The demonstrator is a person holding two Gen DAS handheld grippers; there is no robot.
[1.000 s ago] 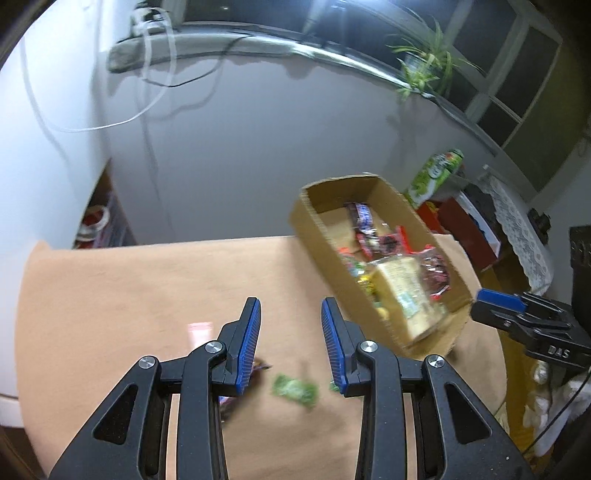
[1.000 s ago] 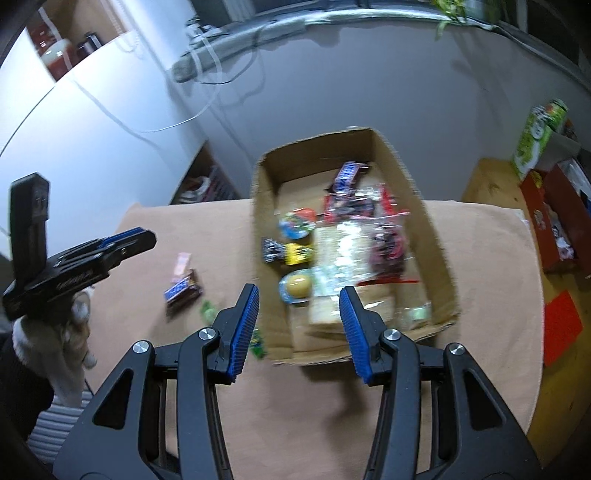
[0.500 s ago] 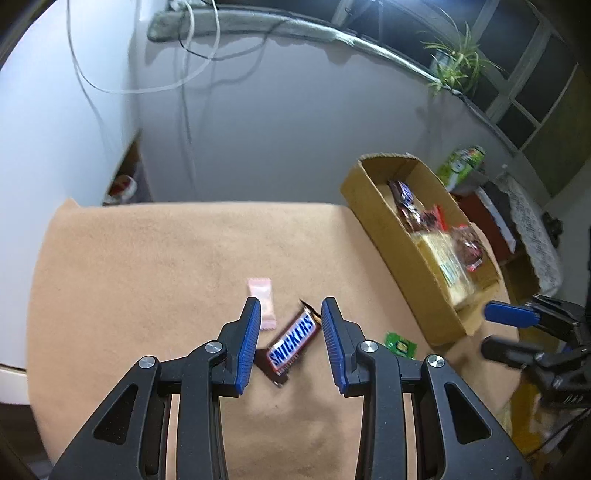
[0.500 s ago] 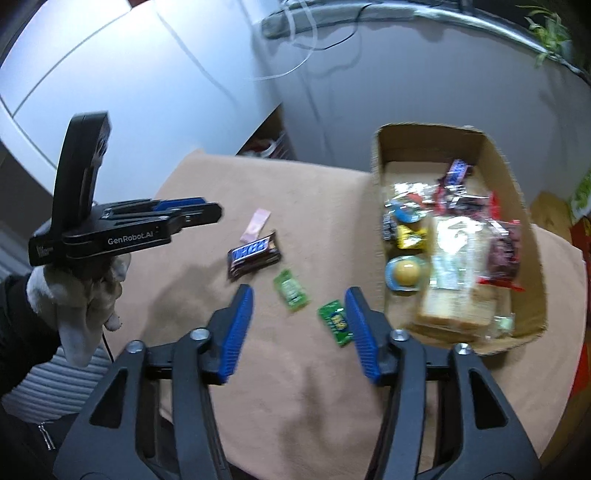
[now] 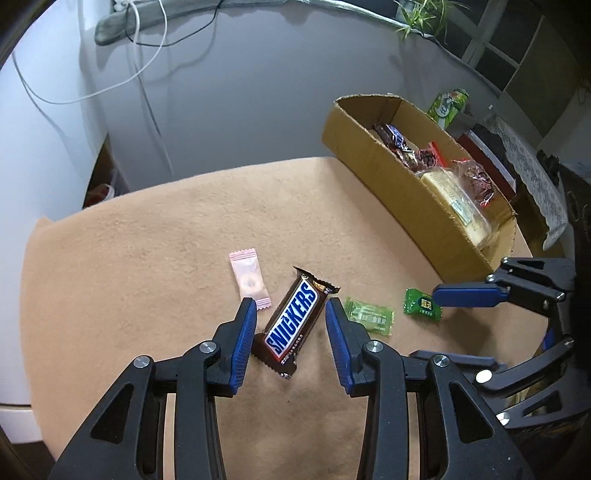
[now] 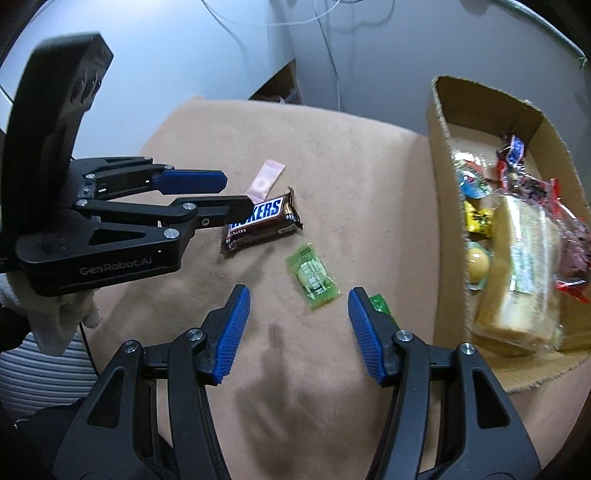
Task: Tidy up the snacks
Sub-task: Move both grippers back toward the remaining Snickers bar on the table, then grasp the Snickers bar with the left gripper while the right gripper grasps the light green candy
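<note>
A Snickers bar (image 5: 293, 325) lies on the tan table top between the open jaws of my left gripper (image 5: 290, 314); it also shows in the right wrist view (image 6: 260, 221). A pink candy (image 5: 249, 280) lies just left of it. A light green candy (image 6: 313, 280) lies just ahead of my open right gripper (image 6: 297, 299). A darker green candy (image 5: 422, 304) lies beside the right finger (image 6: 369, 339). The cardboard box (image 5: 388, 173) at the right holds several snacks and a wrapped sandwich (image 6: 524, 273).
The tan table top (image 5: 147, 258) ends at a grey wall with hanging white cables (image 5: 147, 74). A green carton (image 5: 448, 107) and a plant (image 5: 421, 16) stand behind the box. The gloved hand holding the left gripper (image 6: 55, 314) is at the left.
Both grippers have moved down and closer to the table. The left one now straddles the Snickers bar. The right one has swung left from the box to the green candies.
</note>
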